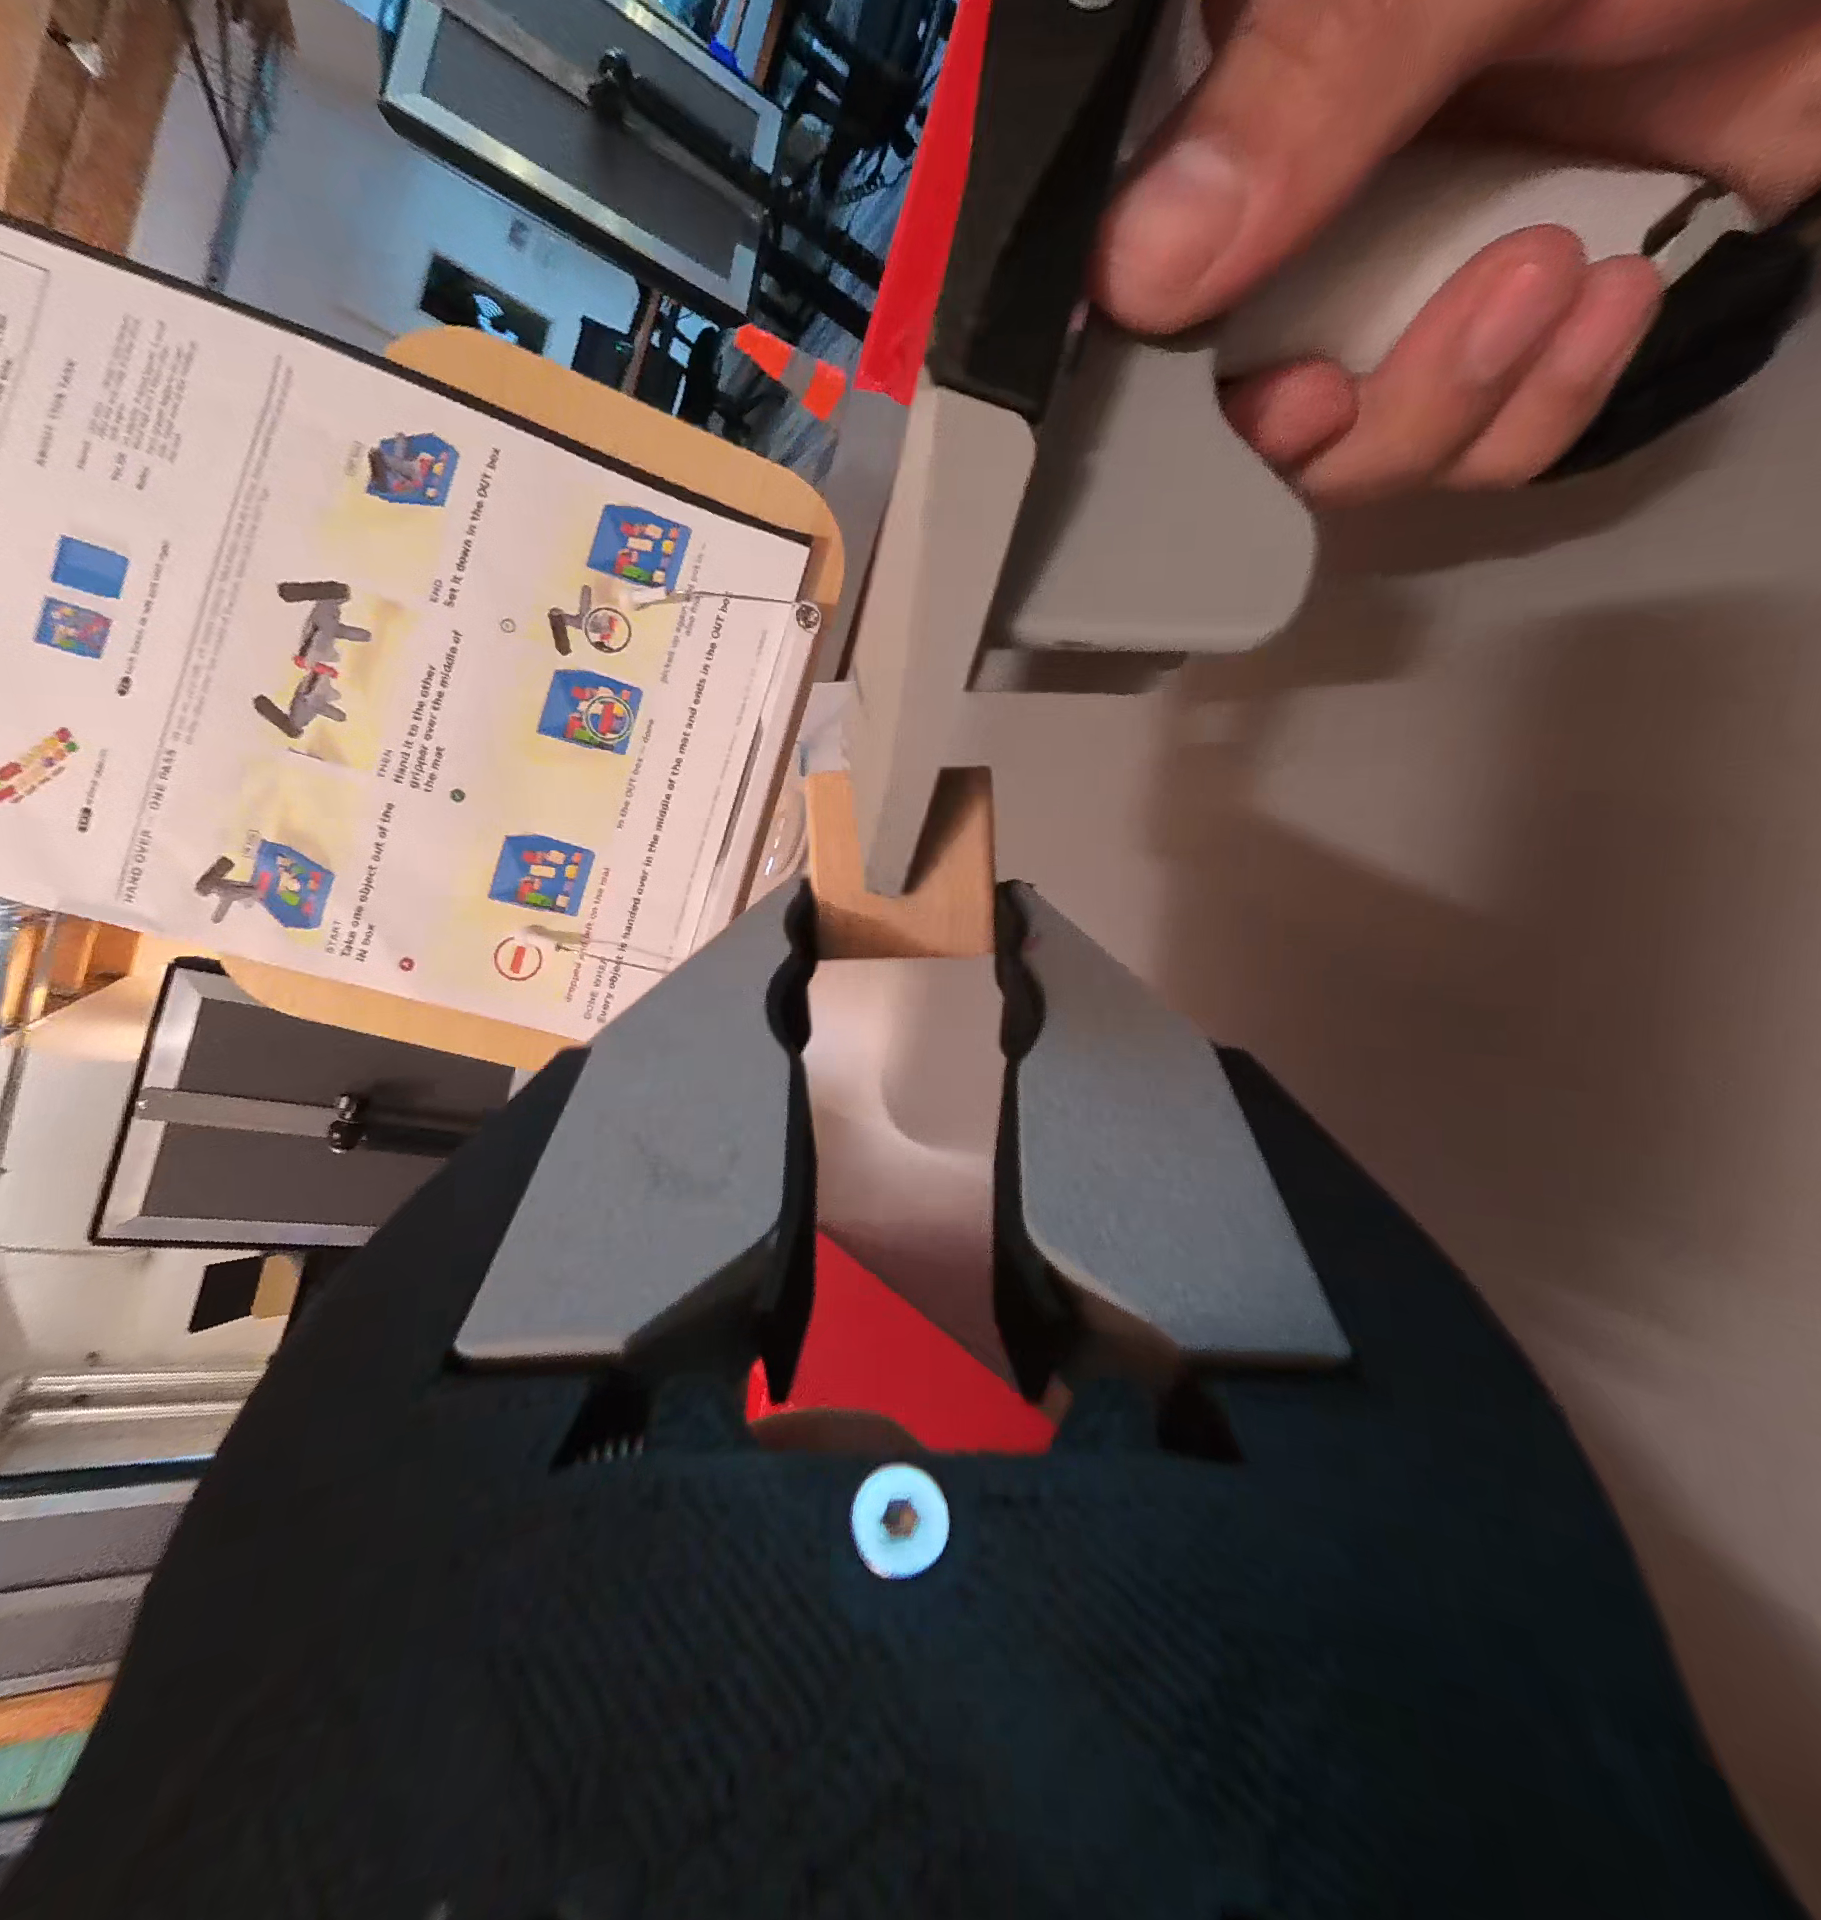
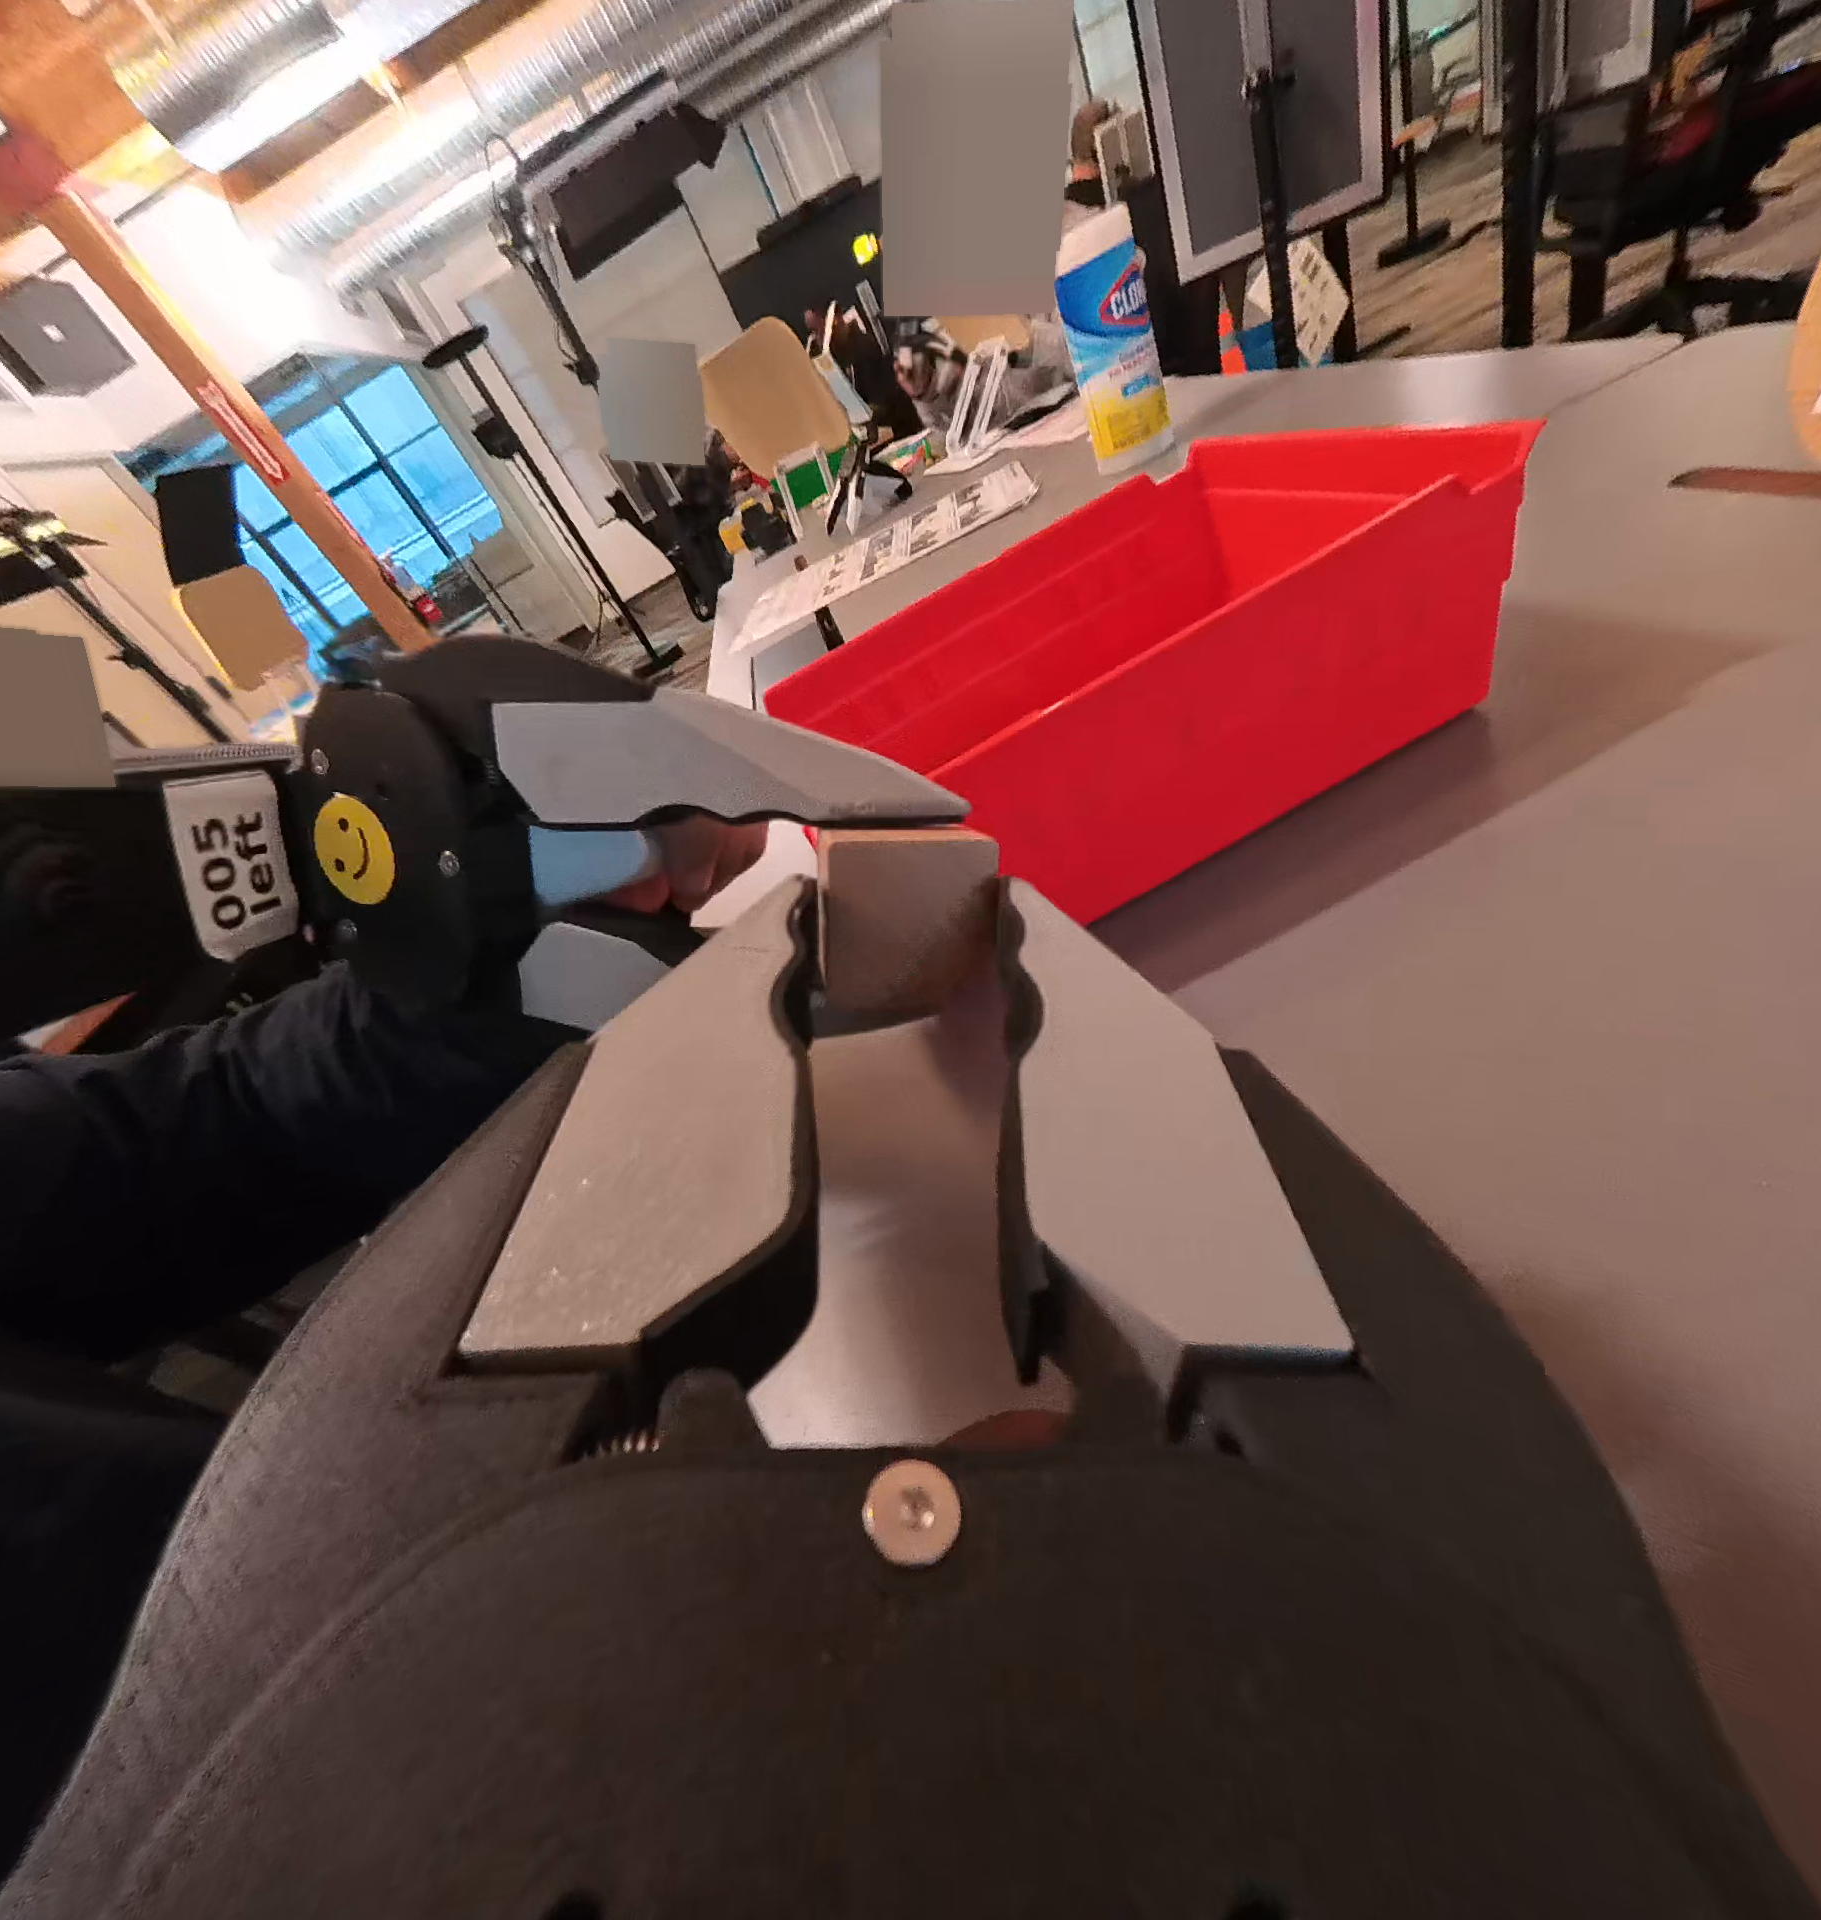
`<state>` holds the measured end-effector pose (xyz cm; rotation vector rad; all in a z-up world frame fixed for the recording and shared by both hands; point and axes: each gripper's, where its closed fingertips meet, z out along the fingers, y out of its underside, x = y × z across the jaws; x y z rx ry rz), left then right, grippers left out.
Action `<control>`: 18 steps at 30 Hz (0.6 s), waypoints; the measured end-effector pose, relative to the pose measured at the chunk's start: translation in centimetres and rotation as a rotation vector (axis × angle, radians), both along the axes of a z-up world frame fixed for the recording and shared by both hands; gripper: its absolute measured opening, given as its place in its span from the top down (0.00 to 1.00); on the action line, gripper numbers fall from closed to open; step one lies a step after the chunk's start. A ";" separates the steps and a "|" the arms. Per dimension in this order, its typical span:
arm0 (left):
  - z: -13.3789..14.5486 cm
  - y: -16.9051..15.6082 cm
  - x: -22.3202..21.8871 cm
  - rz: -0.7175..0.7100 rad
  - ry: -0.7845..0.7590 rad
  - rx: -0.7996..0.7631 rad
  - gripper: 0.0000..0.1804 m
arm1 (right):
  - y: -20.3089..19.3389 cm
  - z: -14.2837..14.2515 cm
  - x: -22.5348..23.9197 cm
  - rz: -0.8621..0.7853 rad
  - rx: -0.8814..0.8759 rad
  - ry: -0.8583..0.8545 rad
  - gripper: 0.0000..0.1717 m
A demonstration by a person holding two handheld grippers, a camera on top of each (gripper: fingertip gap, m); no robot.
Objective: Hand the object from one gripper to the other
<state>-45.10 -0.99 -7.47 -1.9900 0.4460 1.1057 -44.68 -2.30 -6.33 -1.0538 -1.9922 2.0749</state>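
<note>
While both tools (image 2: 906, 920) clamp a wooden block (image 2: 901, 925), a red bin (image 2: 1249, 675) sits on the grey table (image 2: 1508, 1039) (busy workshop).

Your plain wooden block (image 2: 906, 925) hangs above the grey table, this side of the red bin, pinched by both grippers at once, edges square and level.

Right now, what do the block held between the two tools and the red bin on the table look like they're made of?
The block looks like plain unfinished wood: pale tan, matte faces, square edges. Both the left tool and right tool clamp it. The red bin looks like moulded plastic: uniform colour, slight sheen, thin ribbed walls.
</note>
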 end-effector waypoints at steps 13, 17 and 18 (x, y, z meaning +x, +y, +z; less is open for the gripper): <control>-1.7 0.0 1.0 -0.033 -0.113 0.006 0.78 | 0.7 -0.5 0.4 -0.114 0.230 0.031 0.82; -5.1 -0.8 2.0 0.009 -0.404 -0.024 0.65 | 7.9 3.1 0.5 -0.325 0.384 0.089 0.82; -5.5 -1.1 2.3 0.012 -0.413 -0.023 0.65 | 11.2 3.7 0.0 -0.407 0.461 0.084 0.82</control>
